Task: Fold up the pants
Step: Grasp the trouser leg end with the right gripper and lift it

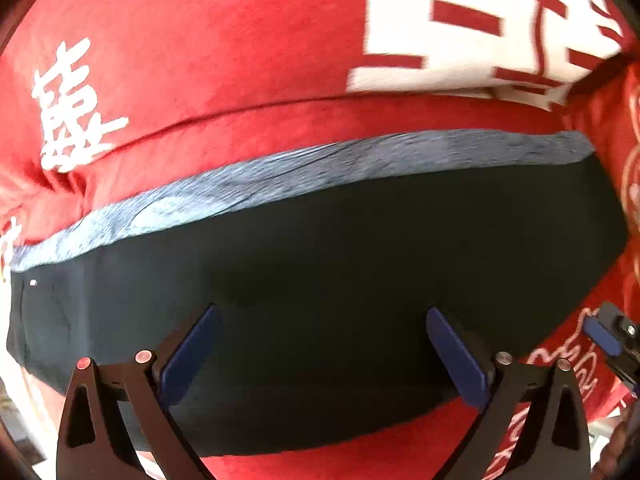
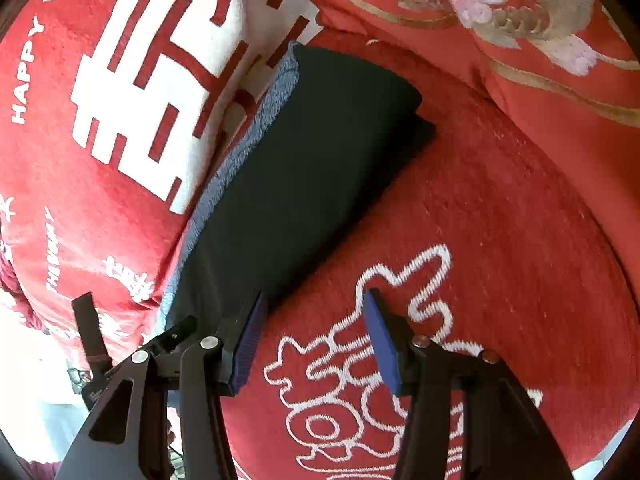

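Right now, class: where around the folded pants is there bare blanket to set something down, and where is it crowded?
Free: the red blanket between the dark pants and the floral cover, and ahead of the open right gripper. Crowded: the far side, where the pants' grey band lies against a blanket fold.

The pants (image 2: 304, 168) are showing smooth, matt dark cloth with a ribbed blue-grey band, and they are lying on a fuzzy red blanket (image 2: 500, 220). Beside the pants, ridged blue pads (image 2: 250, 344) are looking rubbery.
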A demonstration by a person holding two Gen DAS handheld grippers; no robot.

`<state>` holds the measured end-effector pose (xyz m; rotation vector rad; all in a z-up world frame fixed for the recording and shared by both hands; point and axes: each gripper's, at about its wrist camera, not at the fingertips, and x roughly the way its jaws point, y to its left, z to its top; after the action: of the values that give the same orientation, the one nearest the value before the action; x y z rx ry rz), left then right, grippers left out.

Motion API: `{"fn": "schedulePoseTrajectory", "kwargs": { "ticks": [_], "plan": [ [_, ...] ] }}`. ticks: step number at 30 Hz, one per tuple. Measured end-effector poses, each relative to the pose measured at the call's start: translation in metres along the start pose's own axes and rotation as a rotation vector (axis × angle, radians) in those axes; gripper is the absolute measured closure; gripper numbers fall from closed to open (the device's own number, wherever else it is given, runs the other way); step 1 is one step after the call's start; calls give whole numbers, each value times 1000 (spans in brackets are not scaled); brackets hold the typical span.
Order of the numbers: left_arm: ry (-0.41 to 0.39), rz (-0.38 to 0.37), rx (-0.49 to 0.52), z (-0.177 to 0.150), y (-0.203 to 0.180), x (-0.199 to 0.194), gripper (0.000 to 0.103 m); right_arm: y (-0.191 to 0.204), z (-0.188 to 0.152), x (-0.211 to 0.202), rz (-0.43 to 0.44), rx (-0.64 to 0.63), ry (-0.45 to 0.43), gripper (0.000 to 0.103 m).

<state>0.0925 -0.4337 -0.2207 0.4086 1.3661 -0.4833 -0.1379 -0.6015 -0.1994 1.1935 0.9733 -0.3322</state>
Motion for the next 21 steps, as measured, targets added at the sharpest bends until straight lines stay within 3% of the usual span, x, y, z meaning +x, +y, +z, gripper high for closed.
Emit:
{"fn": "schedulePoseTrajectory", "kwargs": {
  "ticks": [8, 16, 17, 19, 21],
  "plan": [
    [6, 2, -58, 8, -16, 28, 0, -15, 17, 3, 88, 71, -76, 49],
    [-5, -1, -28, 4, -23, 25, 1, -9, 42, 21, 151, 119, -193, 49],
    [-1, -3, -29, 6, -24, 23, 13, -7, 45, 23, 147, 129, -185, 52],
    [-21, -14, -22, 10, -25, 9, 35, -1, 50, 23, 125, 125, -158, 89],
    [-56, -5, 0, 12, -25, -1, 37, 13, 51, 12, 129, 50, -163, 89]
  ]
}}
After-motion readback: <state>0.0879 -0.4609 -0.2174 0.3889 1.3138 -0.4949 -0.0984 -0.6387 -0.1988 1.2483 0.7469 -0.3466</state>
